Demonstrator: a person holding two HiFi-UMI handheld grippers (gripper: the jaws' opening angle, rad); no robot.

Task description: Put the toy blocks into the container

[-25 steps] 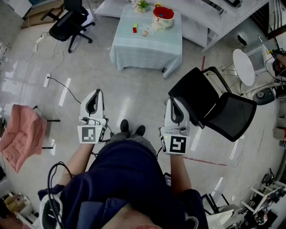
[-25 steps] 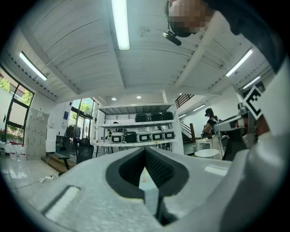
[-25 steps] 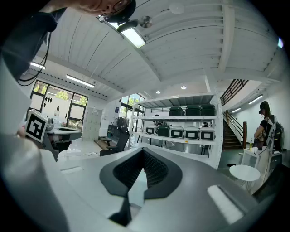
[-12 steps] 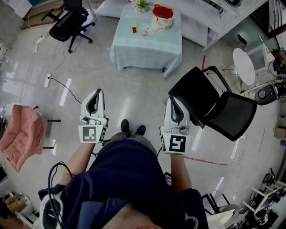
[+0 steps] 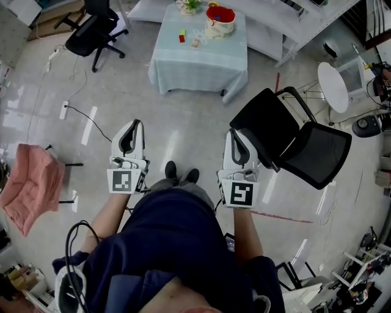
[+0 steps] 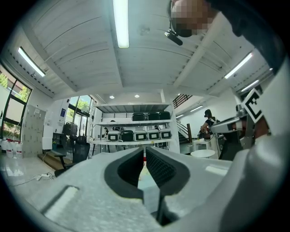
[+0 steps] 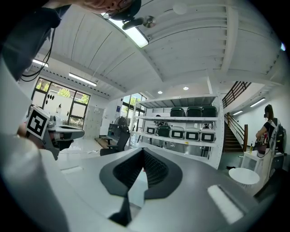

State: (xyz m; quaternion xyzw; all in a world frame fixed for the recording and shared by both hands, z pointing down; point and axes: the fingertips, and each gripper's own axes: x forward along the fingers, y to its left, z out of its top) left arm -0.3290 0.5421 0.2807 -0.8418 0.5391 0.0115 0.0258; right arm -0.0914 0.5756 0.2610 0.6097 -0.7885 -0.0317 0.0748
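I haven't started: left tongs and right tongs closed, empty; toy blocks lie on the far table near the container

Pale blue tablecloth, red-topped container, red-and-green block. Black chair, pink fabric. Left gripper and right gripper are white with black-and-white square markers.

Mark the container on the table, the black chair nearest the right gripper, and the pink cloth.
container (image 5: 218, 26), head view, on its pale outer wall.
black chair (image 5: 267, 125), head view, on its seat.
pink cloth (image 5: 30, 186), head view, on its middle.
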